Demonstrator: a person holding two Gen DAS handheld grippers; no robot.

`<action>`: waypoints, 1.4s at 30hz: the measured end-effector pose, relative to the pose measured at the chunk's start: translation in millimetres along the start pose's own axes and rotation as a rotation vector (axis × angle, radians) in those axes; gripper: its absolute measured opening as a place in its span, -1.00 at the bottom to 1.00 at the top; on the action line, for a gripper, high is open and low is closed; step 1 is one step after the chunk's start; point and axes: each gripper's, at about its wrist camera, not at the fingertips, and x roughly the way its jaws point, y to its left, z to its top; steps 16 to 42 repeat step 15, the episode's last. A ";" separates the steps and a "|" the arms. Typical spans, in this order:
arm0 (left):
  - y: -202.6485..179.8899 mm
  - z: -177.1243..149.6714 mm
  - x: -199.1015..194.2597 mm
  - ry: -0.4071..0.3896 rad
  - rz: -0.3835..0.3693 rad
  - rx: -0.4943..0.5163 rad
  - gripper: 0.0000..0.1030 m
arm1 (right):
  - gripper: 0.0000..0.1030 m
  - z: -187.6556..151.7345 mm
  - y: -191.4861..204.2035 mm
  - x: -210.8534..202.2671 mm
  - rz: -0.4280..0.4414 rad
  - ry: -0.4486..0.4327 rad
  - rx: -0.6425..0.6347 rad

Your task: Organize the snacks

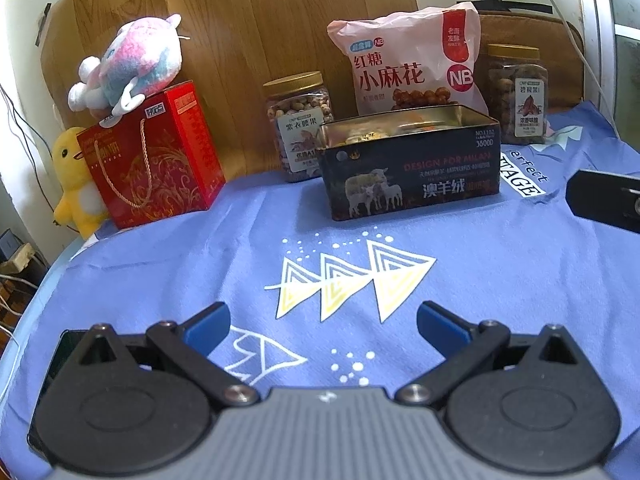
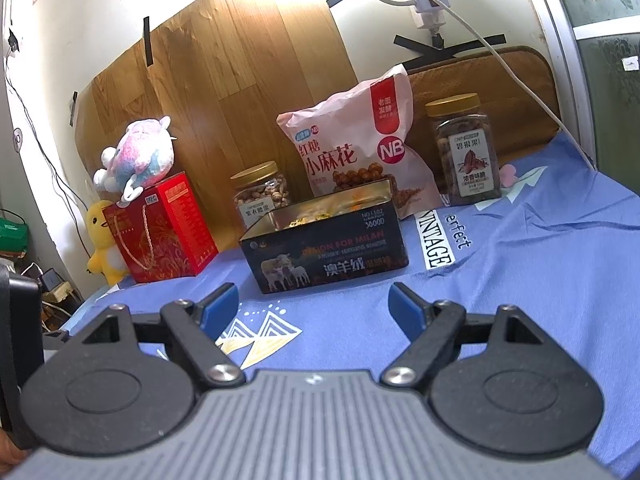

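Observation:
A dark open tin (image 1: 412,168) (image 2: 326,252) with small wrapped snacks inside stands mid-table on the blue cloth (image 1: 460,272). Behind it lean a pink snack bag (image 1: 408,60) (image 2: 356,148) and two gold-lidded nut jars, one to the left (image 1: 298,120) (image 2: 260,192) and one to the right (image 1: 518,92) (image 2: 466,148). My left gripper (image 1: 323,322) hangs open over bare cloth, well short of the tin. In the right wrist view my right gripper (image 2: 314,308) is open too, with nothing between its blue pads, just in front of the tin.
A red gift box (image 1: 156,156) (image 2: 160,228) stands at the left with a pink plush toy (image 1: 132,64) on top and a yellow duck plush (image 1: 74,184) beside it. A wooden board (image 1: 260,20) backs the table. Cables hang at the far right wall.

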 end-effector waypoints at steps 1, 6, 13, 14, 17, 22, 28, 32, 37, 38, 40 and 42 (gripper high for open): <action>0.2 0.2 0.2 0.001 -0.002 -0.002 1.00 | 0.63 0.1 0.0 0.0 0.000 0.000 0.000; 0.1 0.1 0.0 0.004 -0.009 -0.006 1.00 | 0.63 0.1 -0.3 0.0 0.000 0.000 0.000; -2.2 -0.7 -4.1 -0.013 -0.026 -0.001 1.00 | 0.63 0.3 -0.9 0.2 0.001 0.000 0.000; -2.6 -0.6 -4.8 -0.016 -0.029 0.002 1.00 | 0.63 0.5 -0.9 0.1 0.001 0.000 -0.001; -3.2 -0.4 -5.2 -0.018 -0.033 0.003 1.00 | 0.63 0.4 -1.0 0.2 0.001 -0.001 -0.001; -3.2 -0.4 -5.2 -0.018 -0.033 0.003 1.00 | 0.63 0.4 -1.0 0.2 0.001 -0.001 -0.001; -3.2 -0.4 -5.2 -0.018 -0.033 0.003 1.00 | 0.63 0.4 -1.0 0.2 0.001 -0.001 -0.001; -3.2 -0.4 -5.2 -0.018 -0.033 0.003 1.00 | 0.63 0.4 -1.0 0.2 0.001 -0.001 -0.001; -3.2 -0.4 -5.2 -0.018 -0.033 0.003 1.00 | 0.63 0.4 -1.0 0.2 0.001 -0.001 -0.001; -3.2 -0.4 -5.2 -0.018 -0.033 0.003 1.00 | 0.63 0.4 -1.0 0.2 0.001 -0.001 -0.001; -3.2 -0.4 -5.2 -0.018 -0.033 0.003 1.00 | 0.63 0.4 -1.0 0.2 0.001 -0.001 -0.001; -3.2 -0.4 -5.2 -0.018 -0.033 0.003 1.00 | 0.63 0.4 -1.0 0.2 0.001 -0.001 -0.001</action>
